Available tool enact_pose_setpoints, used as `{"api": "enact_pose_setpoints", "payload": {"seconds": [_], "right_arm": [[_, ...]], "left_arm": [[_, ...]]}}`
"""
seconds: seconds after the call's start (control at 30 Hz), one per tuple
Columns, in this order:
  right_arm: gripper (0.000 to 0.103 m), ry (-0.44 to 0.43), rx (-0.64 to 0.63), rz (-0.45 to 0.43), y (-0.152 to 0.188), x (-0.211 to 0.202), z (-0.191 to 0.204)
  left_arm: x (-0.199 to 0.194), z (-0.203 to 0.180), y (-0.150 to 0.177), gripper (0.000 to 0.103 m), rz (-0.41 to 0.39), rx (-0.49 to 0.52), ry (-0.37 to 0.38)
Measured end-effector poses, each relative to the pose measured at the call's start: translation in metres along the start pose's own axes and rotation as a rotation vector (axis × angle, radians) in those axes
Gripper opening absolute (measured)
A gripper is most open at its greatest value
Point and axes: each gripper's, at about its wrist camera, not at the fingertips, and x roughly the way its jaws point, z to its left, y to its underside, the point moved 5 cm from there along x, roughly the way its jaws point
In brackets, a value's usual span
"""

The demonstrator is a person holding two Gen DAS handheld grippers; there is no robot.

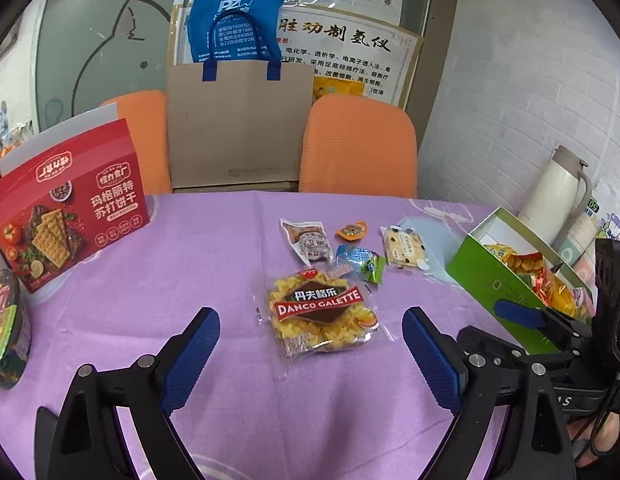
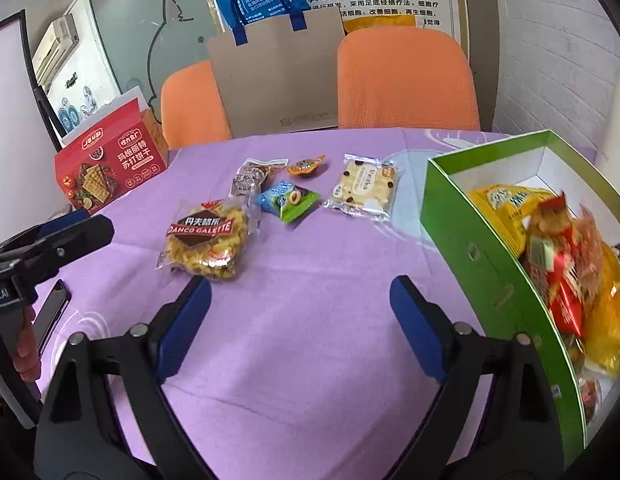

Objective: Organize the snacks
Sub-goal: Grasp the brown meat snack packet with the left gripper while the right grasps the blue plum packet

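- Left gripper (image 1: 310, 344): fingers wide, empty, low over purple cloth (image 1: 190, 264); galette pack (image 1: 320, 312) between the tips
- Right gripper (image 2: 300, 312): fingers wide, empty
- Green box (image 2: 490, 248) at right, holds snacks
- Four small packets beyond the galette pack, loose on cloth

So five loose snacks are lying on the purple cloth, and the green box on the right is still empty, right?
Not quite. The green box already holds several snack packets, as the right wrist view shows. The rest stands: five loose snacks lie on the purple cloth, among them the Danco Galette pack.
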Motion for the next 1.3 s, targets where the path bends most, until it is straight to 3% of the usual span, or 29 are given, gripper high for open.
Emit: {"api": "enact_pose_setpoints", "payload": {"seconds": [0.2, 0.53, 0.7, 0.77, 0.83, 1.0, 1.13, 1.3], "right_arm": [[0.07, -0.055, -0.041, 0.029, -0.037, 0.051, 0.001], [0.067, -0.146, -0.09, 0.098, -0.06, 0.122, 0.002], [0.047, -0.178, -0.053, 0.129, -0.05, 0.123, -0.008], [0.034, -0.177, -0.05, 0.132, -0.046, 0.12, -0.009], [0.033, -0.169, -0.046, 0.136, -0.046, 0.121, -0.011], [0.033, -0.156, -0.063, 0.137, -0.044, 0.12, -0.009], [0.03, -0.133, -0.065, 0.135, -0.043, 0.119, -0.007], [0.028, -0.106, -0.073, 0.119, -0.038, 0.102, -0.004]], "left_arm": [[0.033, 0.004, -0.022, 0.079, 0.047, 0.019, 0.043], [0.087, 0.029, -0.057, 0.074, 0.107, -0.063, 0.102], [0.129, 0.023, -0.059, 0.074, 0.172, -0.051, 0.098], [0.146, 0.017, -0.059, 0.069, 0.201, -0.045, 0.111], [0.162, 0.014, -0.058, 0.059, 0.239, -0.047, 0.122], [0.176, 0.013, -0.052, 0.058, 0.26, -0.067, 0.119], [0.175, 0.008, -0.051, 0.036, 0.268, -0.037, 0.115], [0.159, 0.007, -0.047, 0.034, 0.266, -0.023, 0.11]]}}
